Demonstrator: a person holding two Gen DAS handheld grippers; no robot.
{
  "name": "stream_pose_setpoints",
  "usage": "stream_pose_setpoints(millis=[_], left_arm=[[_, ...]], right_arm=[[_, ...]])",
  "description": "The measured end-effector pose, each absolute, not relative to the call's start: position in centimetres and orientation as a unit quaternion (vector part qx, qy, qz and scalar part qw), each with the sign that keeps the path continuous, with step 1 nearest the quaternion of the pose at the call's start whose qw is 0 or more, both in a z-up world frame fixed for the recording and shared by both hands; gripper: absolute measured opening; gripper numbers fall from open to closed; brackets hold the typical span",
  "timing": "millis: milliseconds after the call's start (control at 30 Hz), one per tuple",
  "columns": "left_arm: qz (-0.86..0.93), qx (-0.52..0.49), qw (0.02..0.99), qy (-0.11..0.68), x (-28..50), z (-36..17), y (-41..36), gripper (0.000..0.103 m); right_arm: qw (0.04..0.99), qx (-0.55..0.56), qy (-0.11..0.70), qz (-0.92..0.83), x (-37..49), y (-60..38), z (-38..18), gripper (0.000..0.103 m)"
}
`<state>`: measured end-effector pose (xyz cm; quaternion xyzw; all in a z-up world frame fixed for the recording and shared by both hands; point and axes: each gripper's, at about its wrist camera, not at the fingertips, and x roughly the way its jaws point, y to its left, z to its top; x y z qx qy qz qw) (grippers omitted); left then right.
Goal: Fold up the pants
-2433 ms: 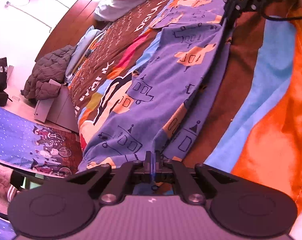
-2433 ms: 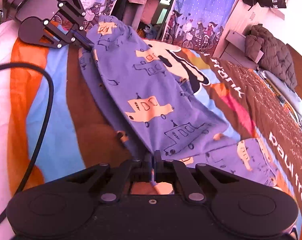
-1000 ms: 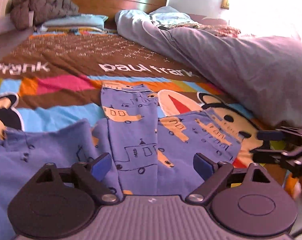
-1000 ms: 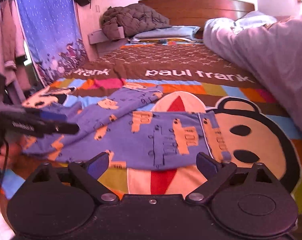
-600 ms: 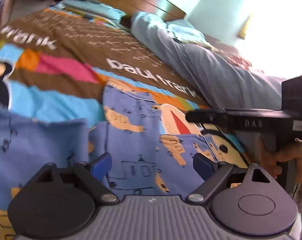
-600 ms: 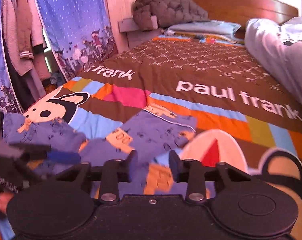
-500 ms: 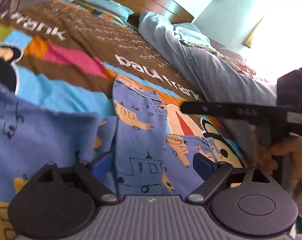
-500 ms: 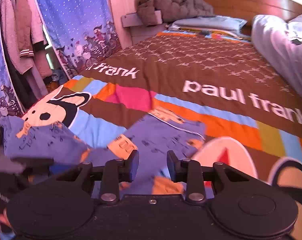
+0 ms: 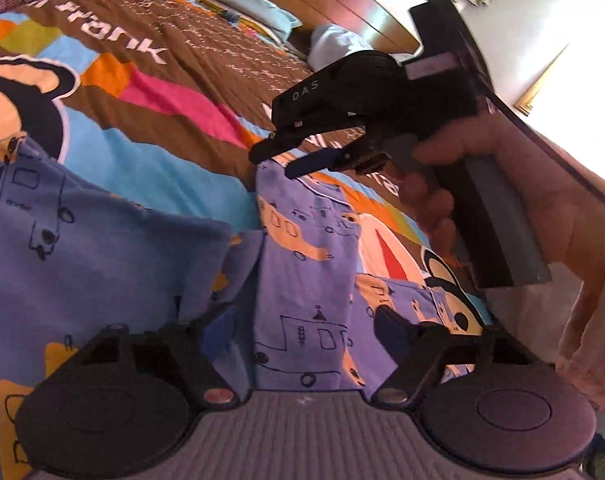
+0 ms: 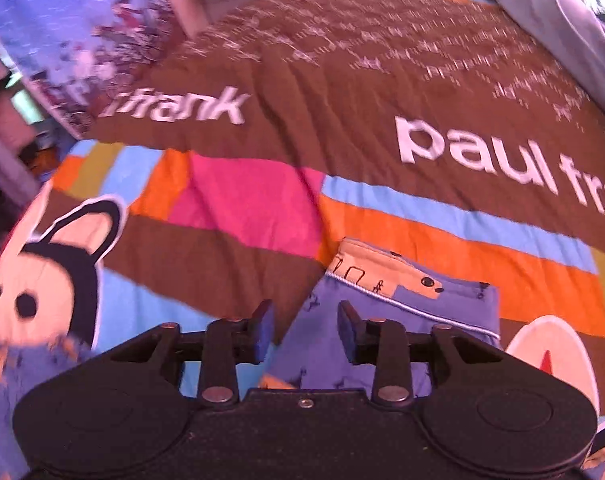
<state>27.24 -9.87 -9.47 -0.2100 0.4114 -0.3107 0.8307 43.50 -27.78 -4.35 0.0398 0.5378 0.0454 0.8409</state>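
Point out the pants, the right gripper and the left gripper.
pants (image 9: 302,280): left wrist view, middle of the printed leg.
right gripper (image 10: 304,330): right wrist view, gap between its open fingertips.
left gripper (image 9: 306,328): left wrist view, between its open fingertips.

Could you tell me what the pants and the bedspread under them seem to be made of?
Pants: probably soft matte knit cotton, since they drape and crease limply. Bedspread: likely plush, matte printed fabric with a slightly fuzzy surface; fibre unclear.
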Motion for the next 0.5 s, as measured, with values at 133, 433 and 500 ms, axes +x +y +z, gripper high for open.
stream_pose_setpoints(millis=[133, 433, 500], left_arm=[[-0.294, -0.216, 0.832, 0.418, 27.3, -9.6, -9.4, 0.056], [-0.269, -0.231, 0.818, 0.452, 28.4, -10.1, -8.4, 0.0], [-0.272, -0.21, 0.827, 0.445, 28.0, -9.4, -8.5, 0.0]], right_arm=[[0.824, 0.046, 0.564, 0.02, 44.7, -27.2, -5.3, 0.037], [0.844, 0.078, 0.531, 0.014, 43.3, -28.5, -5.1, 0.0], [0.853, 0.1, 0.512, 0.013, 42.2, -29.8, -4.1, 0.0]])
